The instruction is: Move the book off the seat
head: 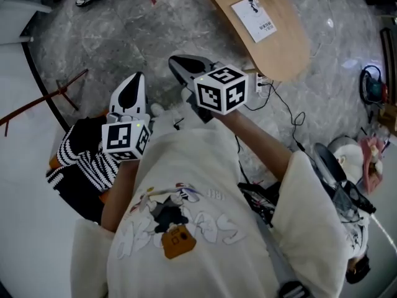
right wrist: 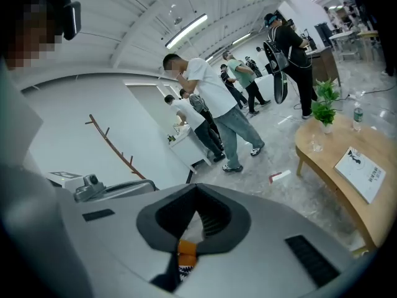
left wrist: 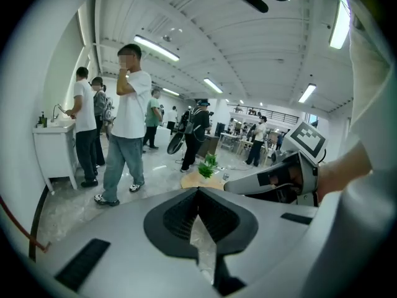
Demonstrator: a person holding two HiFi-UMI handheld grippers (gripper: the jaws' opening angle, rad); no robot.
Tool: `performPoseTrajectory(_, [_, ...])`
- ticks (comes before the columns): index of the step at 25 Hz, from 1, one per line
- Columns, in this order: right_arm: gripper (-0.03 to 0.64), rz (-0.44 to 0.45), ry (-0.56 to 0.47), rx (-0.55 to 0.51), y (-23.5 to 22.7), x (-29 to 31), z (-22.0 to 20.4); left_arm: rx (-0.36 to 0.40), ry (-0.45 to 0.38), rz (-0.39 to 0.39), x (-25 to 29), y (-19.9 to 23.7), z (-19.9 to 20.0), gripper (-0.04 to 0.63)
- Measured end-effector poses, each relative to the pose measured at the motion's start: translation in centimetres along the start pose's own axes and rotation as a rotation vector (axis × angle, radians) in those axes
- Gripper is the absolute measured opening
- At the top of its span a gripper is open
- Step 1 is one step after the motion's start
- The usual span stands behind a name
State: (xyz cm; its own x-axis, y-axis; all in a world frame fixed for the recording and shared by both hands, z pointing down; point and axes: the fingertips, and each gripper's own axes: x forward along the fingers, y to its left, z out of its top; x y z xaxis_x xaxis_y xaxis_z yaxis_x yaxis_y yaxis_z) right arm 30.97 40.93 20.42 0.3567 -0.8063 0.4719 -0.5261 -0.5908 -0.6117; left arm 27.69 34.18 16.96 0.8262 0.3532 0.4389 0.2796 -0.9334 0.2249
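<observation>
You carry the left gripper (head: 138, 79) and the right gripper (head: 180, 62) raised before your chest, jaws together on nothing — a resting carry, I judge, since the book (head: 254, 17) lies flat on the wooden table (head: 285, 48), ahead and right of the right gripper, well apart.

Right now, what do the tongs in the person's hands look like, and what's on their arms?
The left tongs and right tongs are smooth light grey shells with black ribbed pads inside. Each carries a white cube with black square markers: the left cube and the right cube. The person wears a cream short-sleeved T-shirt with a cartoon print.
</observation>
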Motion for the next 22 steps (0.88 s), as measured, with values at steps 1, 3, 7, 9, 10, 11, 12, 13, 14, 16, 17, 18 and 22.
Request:
performPoseTrajectory(1, [0.006, 0.007, -0.002, 0.005, 1.1, -0.3, -0.4, 0.004, -0.009, -0.009, -1.0, -0.2, 0.3, 0.008])
performPoseTrajectory(3, [0.006, 0.021, -0.020, 0.012, 3.2, -0.7, -0.7, 0.027, -0.044, -0.030, -2.9, -0.5, 1.4, 0.008])
performPoseTrajectory(7, [0.006, 0.046, -0.048, 0.000, 6.9, -1.9, -1.4, 0.072, -0.098, -0.066, -5.9, -2.3, 3.2, 0.008])
performPoseTrajectory(9, [0.006, 0.058, -0.056, 0.002, 8.8, -2.7, -2.5, 0.088, -0.112, -0.081, -7.3, -3.2, 3.3, 0.008])
performPoseTrajectory(10, [0.006, 0.062, -0.061, 0.001, 9.9, -3.1, -3.3, 0.094, -0.119, -0.088, -8.3, -3.6, 3.1, 0.009])
performPoseTrajectory(11, [0.006, 0.066, -0.065, 0.000, 10.8, -3.3, -3.9, 0.096, -0.126, -0.096, -8.9, -3.8, 2.9, 0.008])
performPoseTrajectory(12, [0.006, 0.068, -0.068, 0.002, 11.3, -3.5, -4.1, 0.097, -0.129, -0.103, -9.1, -4.0, 2.9, 0.009])
performPoseTrajectory(13, [0.007, 0.070, -0.069, 0.008, 11.4, -3.6, -4.1, 0.097, -0.126, -0.109, -8.9, -4.2, 2.9, 0.008])
performPoseTrajectory(14, [0.006, 0.072, -0.068, 0.015, 11.3, -3.6, -4.0, 0.097, -0.121, -0.115, -8.6, -4.3, 2.9, 0.008])
performPoseTrajectory(16, [0.006, 0.072, -0.074, 0.026, 11.2, -3.9, -3.9, 0.099, -0.110, -0.123, -8.4, -4.7, 2.8, 0.008])
performPoseTrajectory(17, [0.006, 0.067, -0.086, 0.029, 11.4, -4.2, -4.0, 0.104, -0.108, -0.128, -8.7, -5.0, 2.6, 0.008])
performPoseTrajectory(18, [0.007, 0.057, -0.104, 0.028, 11.6, -4.5, -4.3, 0.109, -0.109, -0.136, -9.1, -5.2, 2.4, 0.008])
performPoseTrajectory(22, [0.006, -0.003, -0.171, -0.016, 13.0, -5.7, -6.4, 0.119, -0.124, -0.169, -11.6, -5.5, 1.2, 0.009])
